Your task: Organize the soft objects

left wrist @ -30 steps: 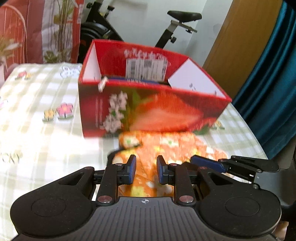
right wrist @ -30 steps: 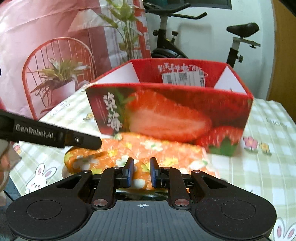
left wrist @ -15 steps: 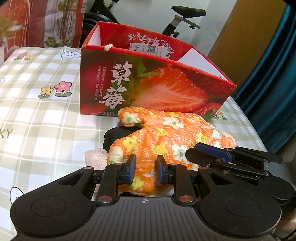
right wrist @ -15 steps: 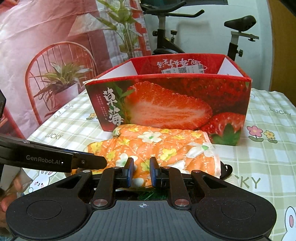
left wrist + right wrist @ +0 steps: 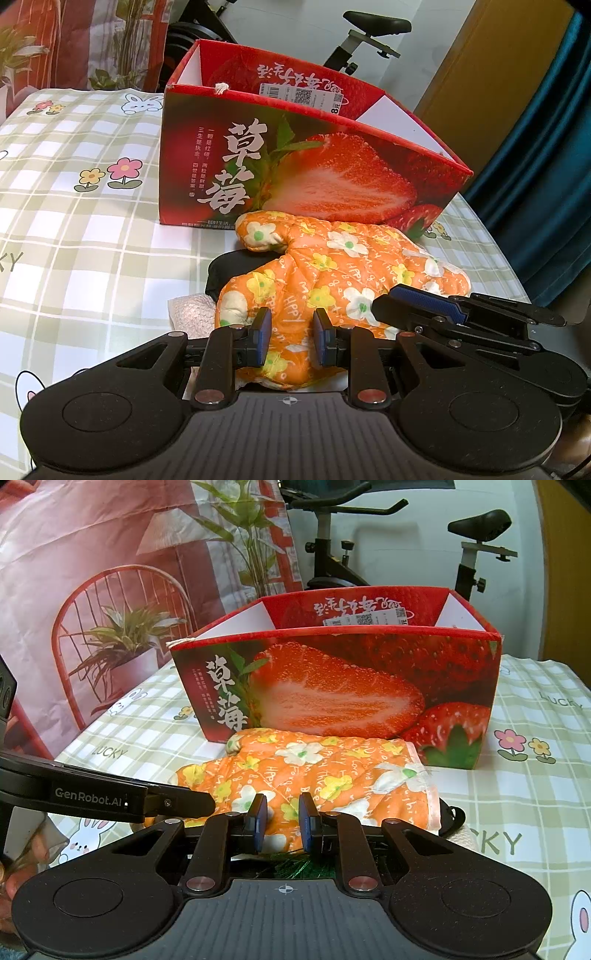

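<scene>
Both of my grippers have dropped and pulled back over the last second, so the strawberry box (image 5: 303, 166) now stands higher and farther ahead, its open top no longer looked into. My left gripper (image 5: 291, 341) has its jaws narrowed on a fold of the orange floral oven mitt (image 5: 332, 266), pinching its near edge; my right gripper (image 5: 282, 823) is likewise closed down on the mitt's cuff side. The mitt lies on the checked tablecloth (image 5: 74, 229), touching the front wall of the box. Under it a black soft item (image 5: 225, 266) and a pale fuzzy cloth (image 5: 190, 312) peek out, and something green and tinselly (image 5: 295, 866) sits just below my right fingers. The box front reads "草莓"; a barcode label (image 5: 303, 95) hangs inside its back wall. My left gripper's arm reads "GenRobot.AI", the cloth "LUCKY". An exercise bike (image 5: 476, 535) stands behind the table.
</scene>
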A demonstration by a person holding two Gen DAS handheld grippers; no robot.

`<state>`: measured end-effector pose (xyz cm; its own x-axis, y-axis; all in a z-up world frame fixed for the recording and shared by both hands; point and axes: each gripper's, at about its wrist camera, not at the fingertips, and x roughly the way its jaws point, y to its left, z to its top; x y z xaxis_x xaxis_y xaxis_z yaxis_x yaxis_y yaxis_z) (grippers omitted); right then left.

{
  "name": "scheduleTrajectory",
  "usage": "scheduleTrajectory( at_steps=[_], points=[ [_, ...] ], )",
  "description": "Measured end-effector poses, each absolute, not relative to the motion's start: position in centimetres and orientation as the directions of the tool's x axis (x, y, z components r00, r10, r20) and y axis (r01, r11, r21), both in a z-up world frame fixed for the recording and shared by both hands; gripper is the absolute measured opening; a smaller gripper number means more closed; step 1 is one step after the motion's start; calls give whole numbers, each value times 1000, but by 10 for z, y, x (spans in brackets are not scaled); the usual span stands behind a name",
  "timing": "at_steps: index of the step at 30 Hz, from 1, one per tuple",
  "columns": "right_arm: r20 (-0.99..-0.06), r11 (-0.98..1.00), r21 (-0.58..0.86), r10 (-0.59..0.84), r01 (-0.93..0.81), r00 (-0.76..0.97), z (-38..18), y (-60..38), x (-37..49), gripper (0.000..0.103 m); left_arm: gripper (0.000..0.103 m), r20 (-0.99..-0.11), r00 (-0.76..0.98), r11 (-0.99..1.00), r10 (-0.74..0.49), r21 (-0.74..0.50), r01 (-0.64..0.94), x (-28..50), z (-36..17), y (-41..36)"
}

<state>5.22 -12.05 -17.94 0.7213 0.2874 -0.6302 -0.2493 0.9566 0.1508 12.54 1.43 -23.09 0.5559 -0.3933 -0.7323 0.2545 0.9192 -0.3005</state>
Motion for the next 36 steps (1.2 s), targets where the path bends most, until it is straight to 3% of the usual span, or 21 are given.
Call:
scheduleTrajectory(
  at_steps=[12, 19, 25, 36],
  points=[
    [-597, 967, 118, 250, -225, 762, -169, -122, 45, 19, 26, -736, 558, 923, -383, -282, 262, 124, -231, 12],
    [-546, 986, 119, 167, -121, 821, -160, -139, 46, 42, 26, -738, 560, 926, -376, -274, 261, 123, -231, 10],
    [-552, 991, 117, 122, -68, 825, -166, -148, 47, 54, 26, -738, 562, 927, -373, -269, 262, 123, -231, 9],
    [-599, 987, 159, 107, -13, 793, -179, -158, 49, 56, 26, -738, 564, 928, -371, -267, 262, 122, -231, 9]
  ],
)
